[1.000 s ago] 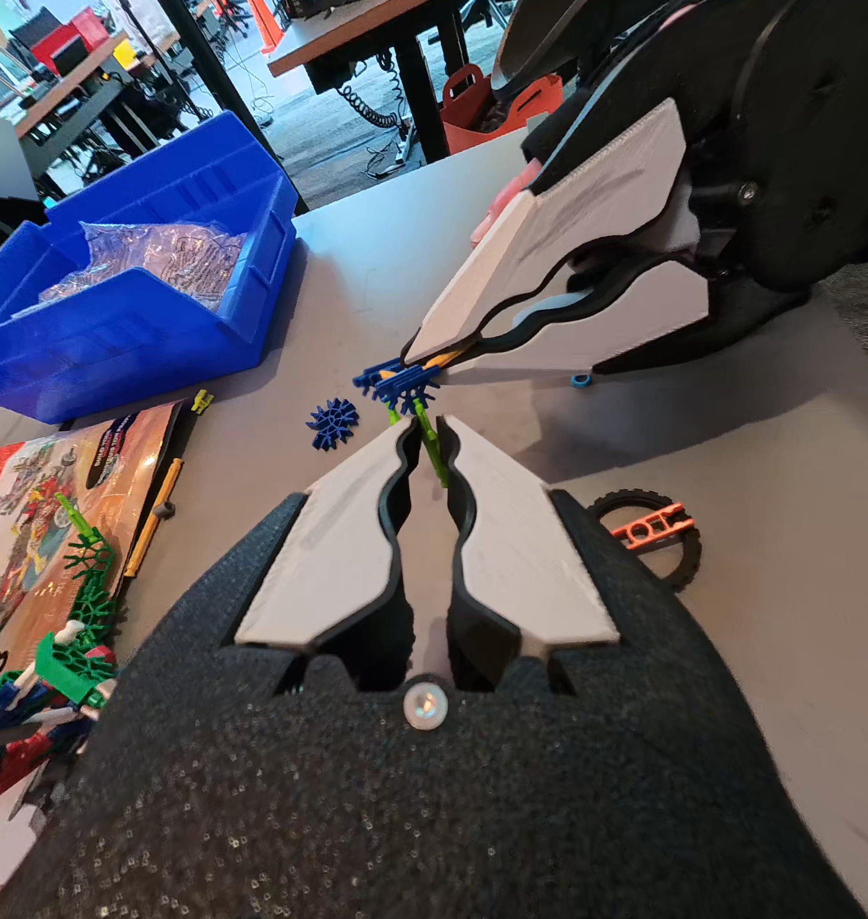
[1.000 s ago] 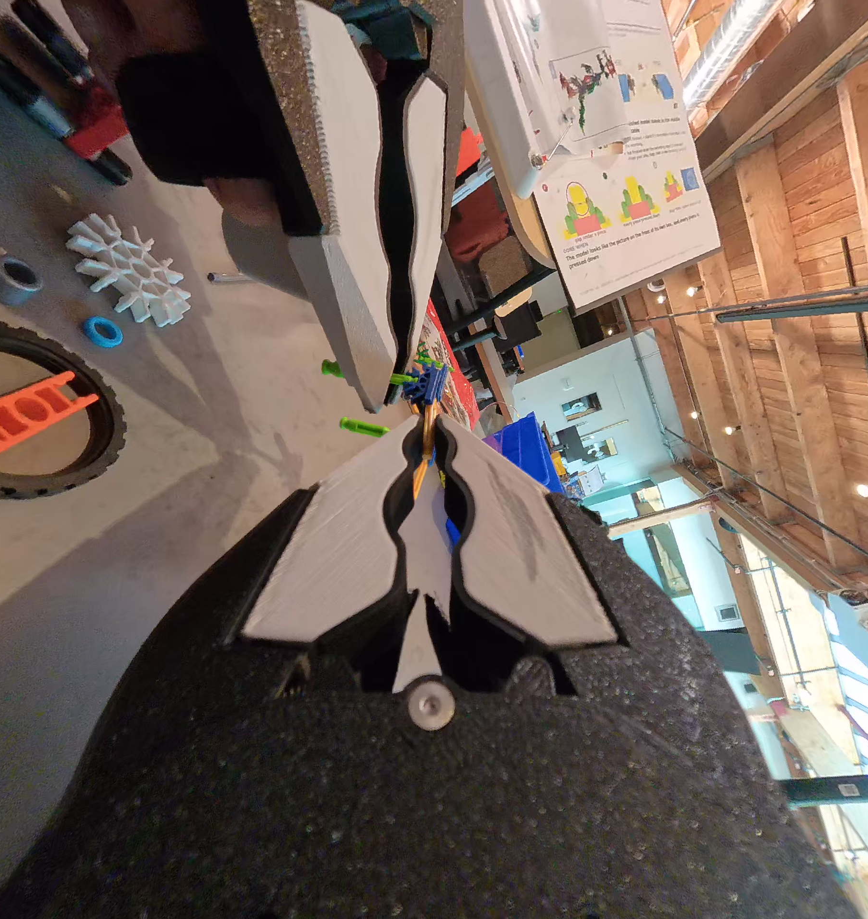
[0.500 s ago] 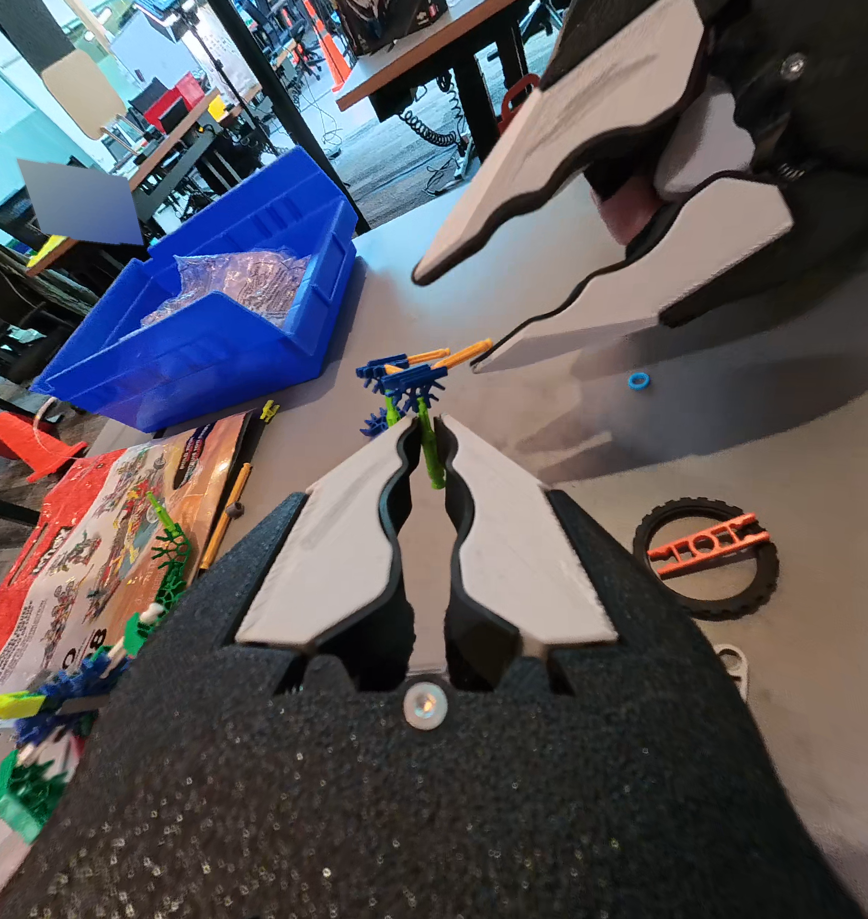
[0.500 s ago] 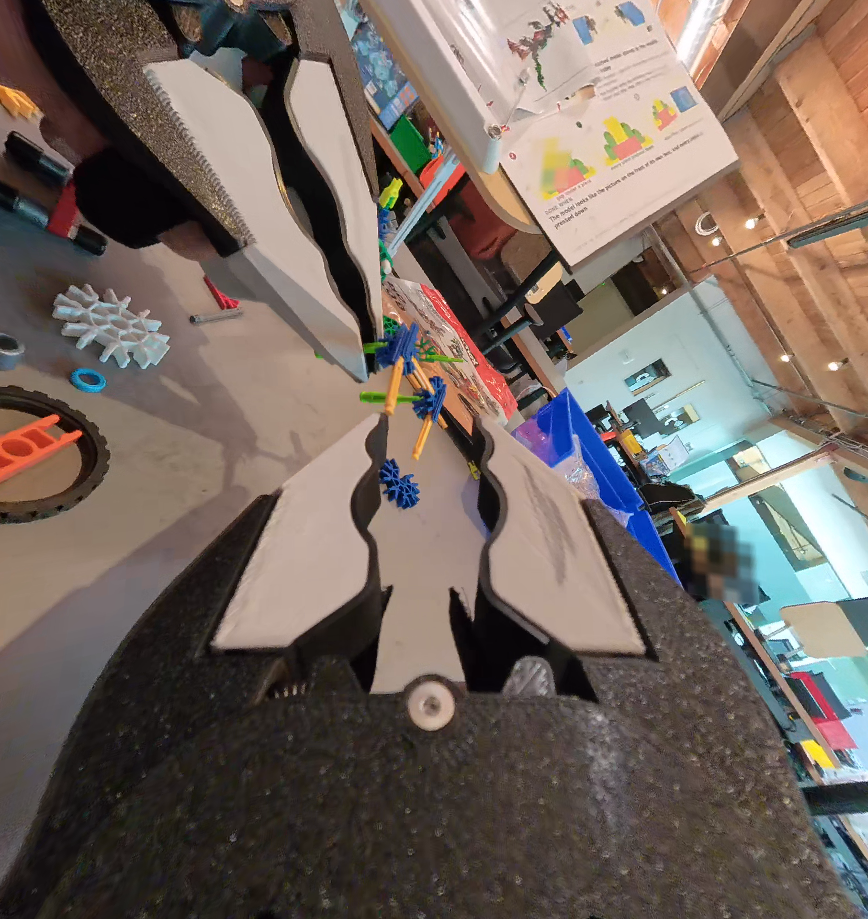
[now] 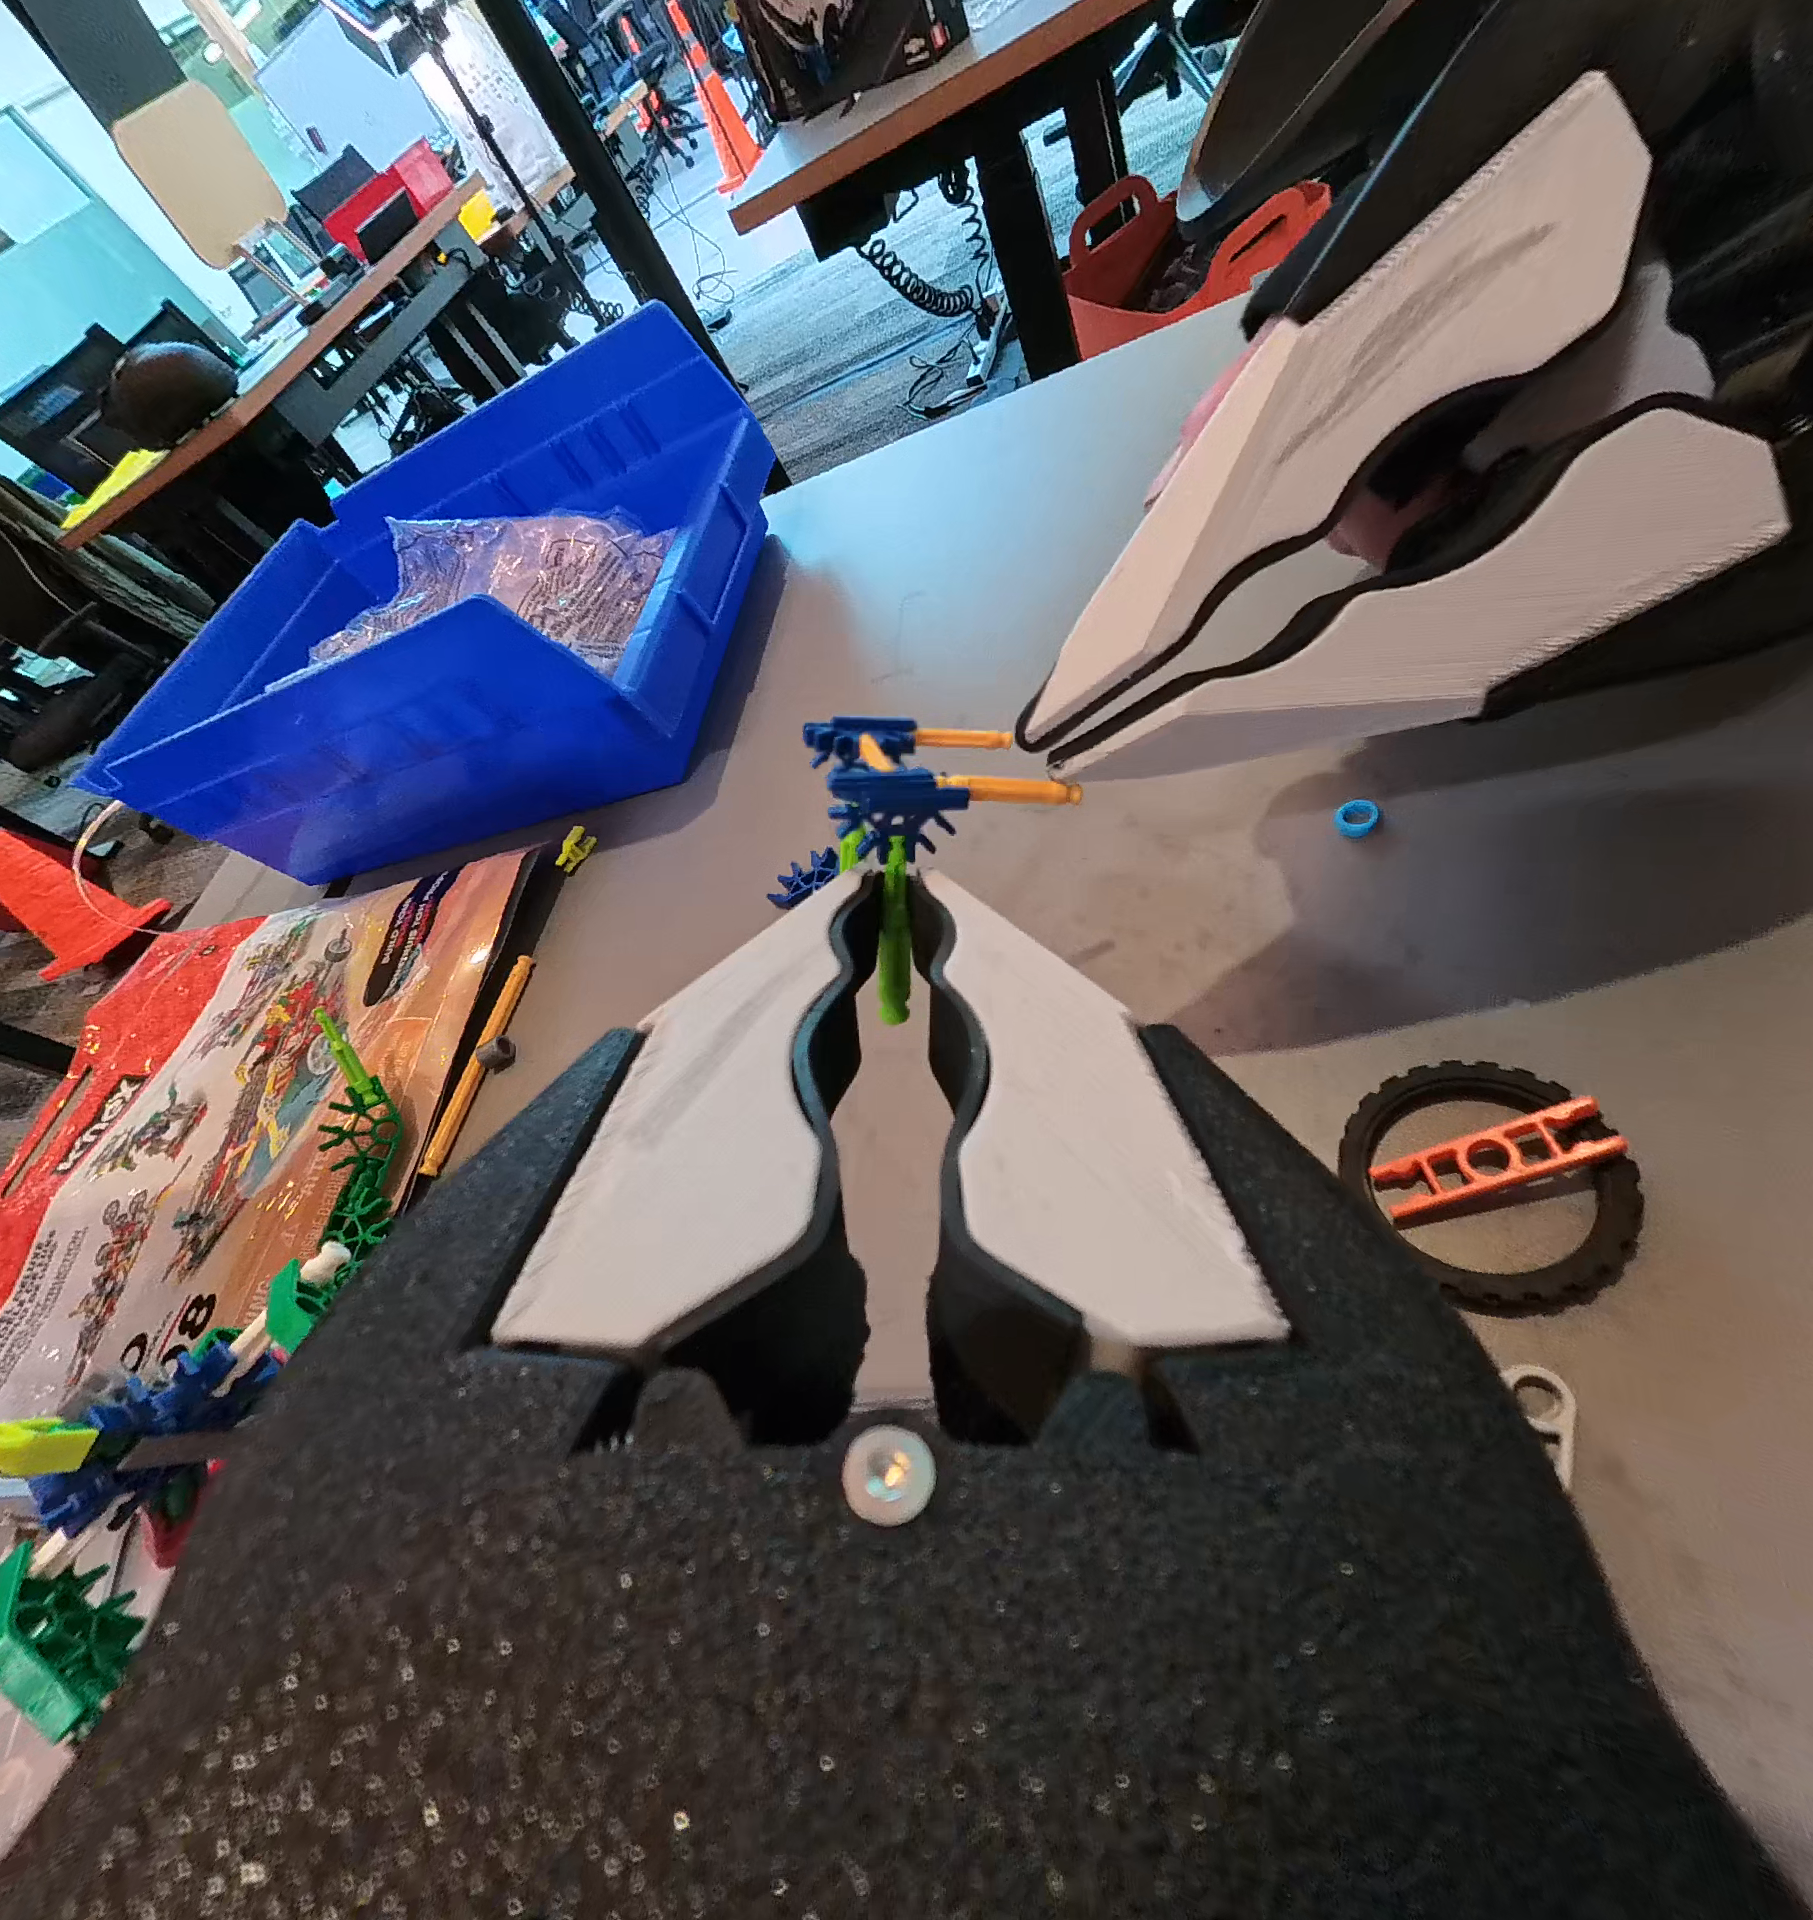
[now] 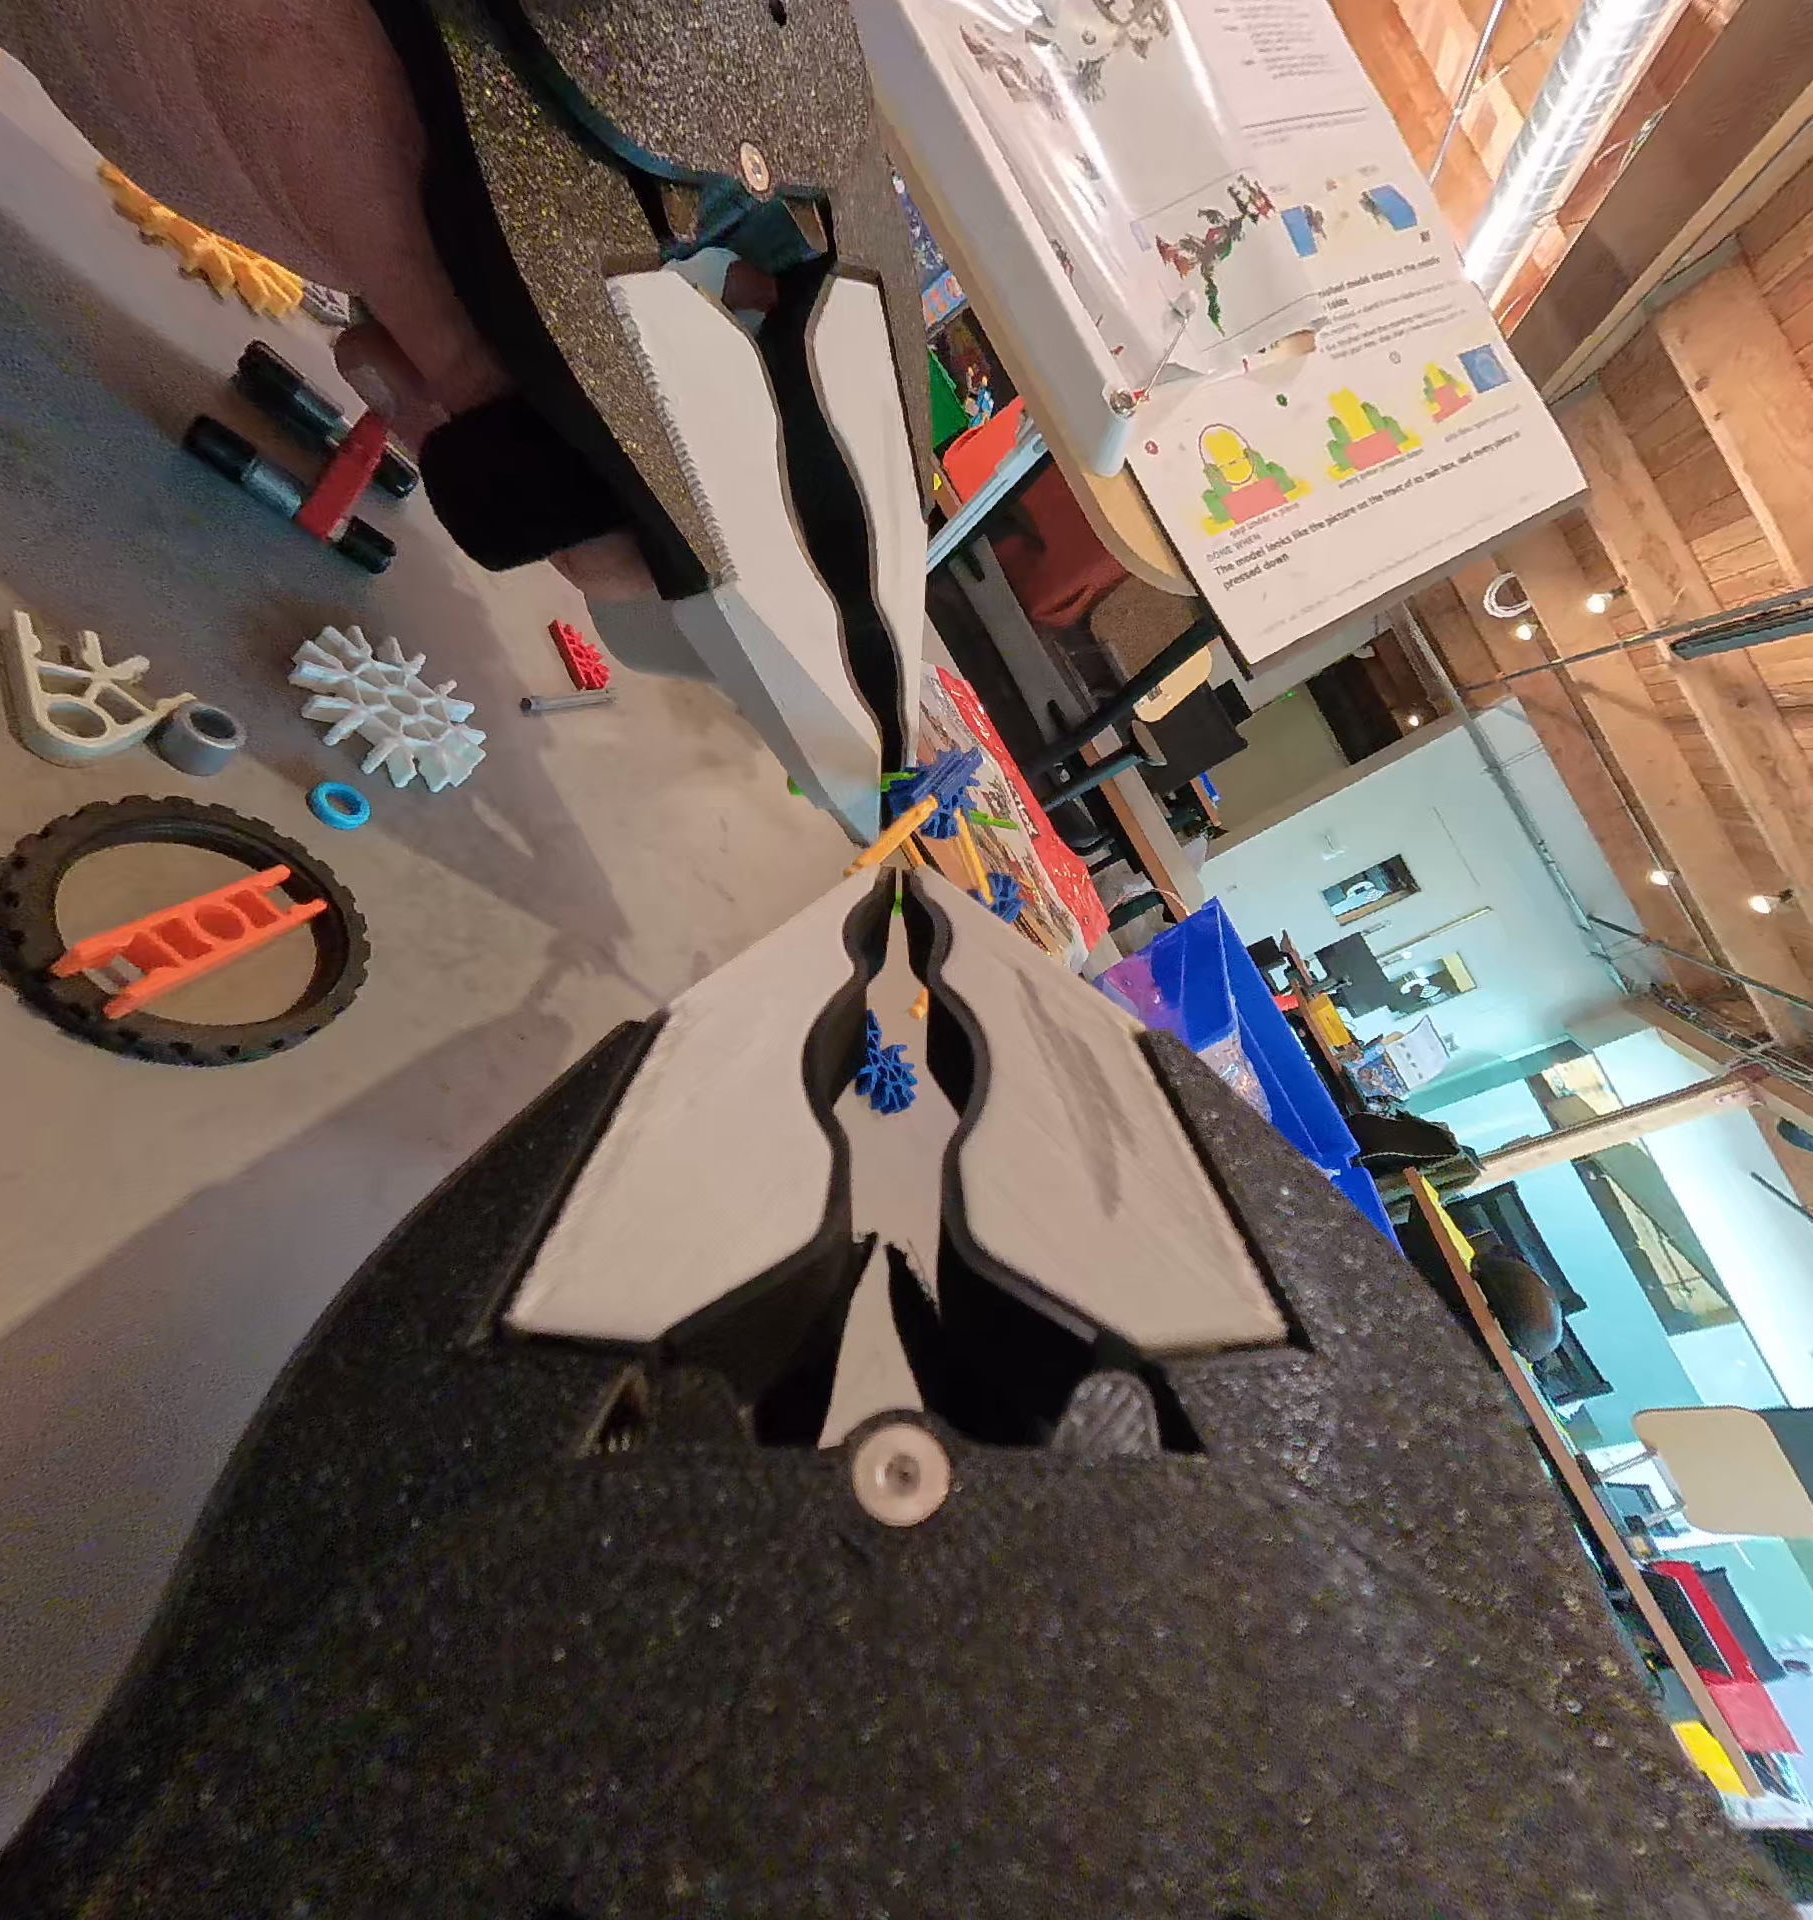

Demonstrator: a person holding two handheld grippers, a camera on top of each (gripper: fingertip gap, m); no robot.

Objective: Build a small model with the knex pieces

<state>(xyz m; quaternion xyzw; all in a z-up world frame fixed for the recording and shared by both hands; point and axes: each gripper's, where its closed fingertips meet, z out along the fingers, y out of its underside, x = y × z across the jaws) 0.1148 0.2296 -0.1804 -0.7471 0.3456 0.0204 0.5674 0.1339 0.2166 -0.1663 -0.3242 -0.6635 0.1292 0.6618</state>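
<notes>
Wood-plank wall point(image 6: 1795, 343), ceiling lights, grey table point(image 5: 985, 499).

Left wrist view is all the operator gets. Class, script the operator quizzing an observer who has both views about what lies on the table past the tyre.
Operator: What lies beyond the black rubber tyre ring?
Observer: A white snowflake-shaped plastic connector, flat on the grey table.
Operator: Anything next to it?
Observer: A short grey plastic cylinder, right beside a pale curved plastic bracket.
</notes>
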